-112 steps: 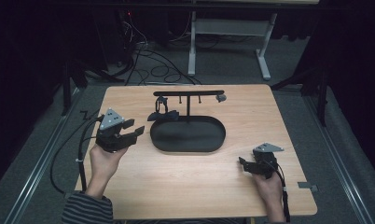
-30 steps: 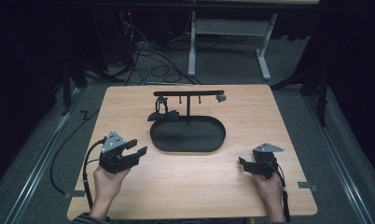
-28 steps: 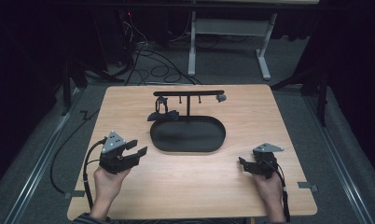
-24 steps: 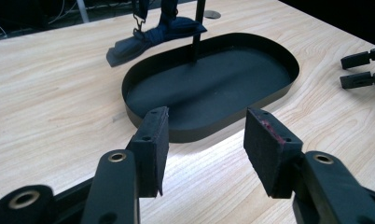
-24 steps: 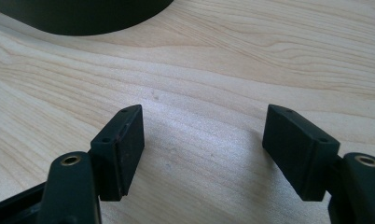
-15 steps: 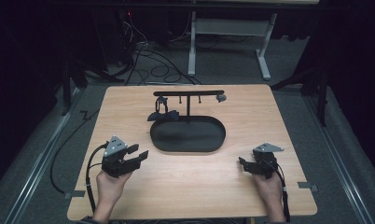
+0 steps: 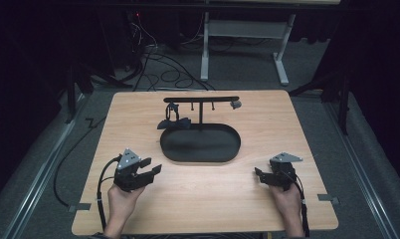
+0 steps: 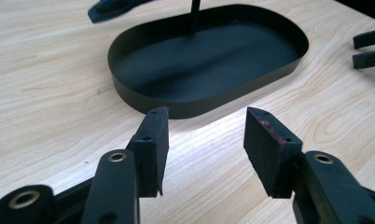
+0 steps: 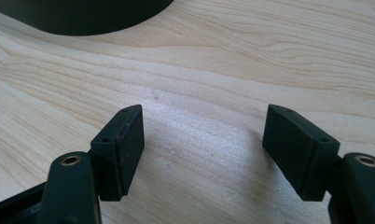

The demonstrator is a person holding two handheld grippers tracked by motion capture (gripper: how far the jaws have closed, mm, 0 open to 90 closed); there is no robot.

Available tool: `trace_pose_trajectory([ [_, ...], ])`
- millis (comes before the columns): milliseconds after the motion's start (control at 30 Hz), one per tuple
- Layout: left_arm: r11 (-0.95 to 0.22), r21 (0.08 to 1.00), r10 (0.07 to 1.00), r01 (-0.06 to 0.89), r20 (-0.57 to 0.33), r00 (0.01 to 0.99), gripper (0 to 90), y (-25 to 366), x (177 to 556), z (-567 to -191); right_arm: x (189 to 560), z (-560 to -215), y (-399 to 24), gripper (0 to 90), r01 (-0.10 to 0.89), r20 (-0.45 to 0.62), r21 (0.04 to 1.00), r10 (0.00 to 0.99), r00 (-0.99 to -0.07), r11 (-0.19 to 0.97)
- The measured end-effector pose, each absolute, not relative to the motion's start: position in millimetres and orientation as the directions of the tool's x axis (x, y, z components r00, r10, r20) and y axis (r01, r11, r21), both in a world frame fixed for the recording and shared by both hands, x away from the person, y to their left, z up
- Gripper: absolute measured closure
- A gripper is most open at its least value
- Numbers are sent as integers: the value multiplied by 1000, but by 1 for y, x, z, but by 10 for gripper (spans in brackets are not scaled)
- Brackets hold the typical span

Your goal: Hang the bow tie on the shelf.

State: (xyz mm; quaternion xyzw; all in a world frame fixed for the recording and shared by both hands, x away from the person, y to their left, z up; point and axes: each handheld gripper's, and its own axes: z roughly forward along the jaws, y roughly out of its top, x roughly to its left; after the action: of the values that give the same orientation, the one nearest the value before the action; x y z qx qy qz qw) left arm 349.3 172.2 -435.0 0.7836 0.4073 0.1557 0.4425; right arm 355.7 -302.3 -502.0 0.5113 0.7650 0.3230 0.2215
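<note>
Tray (image 7: 200, 144): black oval dish at mid-table, bearing a T-shaped stand (image 7: 202, 101); a dark item (image 7: 173, 122) hangs at the stand's left.
Left gripper (image 7: 149, 167): jaws wide apart, empty, near the tray's left end, pointing toward it.
Right gripper (image 7: 258, 175): jaws wide apart, empty, low over bare wood beyond the tray's right end.
Table (image 7: 138, 112): light wood.
Risk: reaching in carelessly would likely knock the slender stand or slide the tray.

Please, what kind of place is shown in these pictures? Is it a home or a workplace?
Probably a lab or recording workspace, not a home. A bare wooden table stands in a dark room, loose cables lie on the grey floor behind it, and a person holds the left tongs and the right tongs, both wired.
</note>
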Motion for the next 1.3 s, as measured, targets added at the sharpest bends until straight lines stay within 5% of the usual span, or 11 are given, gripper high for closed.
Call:
trace_pose_trajectory([
  [1300, -320, 753, 806, 575, -103, 583, 508, 154, 365, -488, 356, -502, -302, 305, 639, -8, 721, 925, -380, 268],
])
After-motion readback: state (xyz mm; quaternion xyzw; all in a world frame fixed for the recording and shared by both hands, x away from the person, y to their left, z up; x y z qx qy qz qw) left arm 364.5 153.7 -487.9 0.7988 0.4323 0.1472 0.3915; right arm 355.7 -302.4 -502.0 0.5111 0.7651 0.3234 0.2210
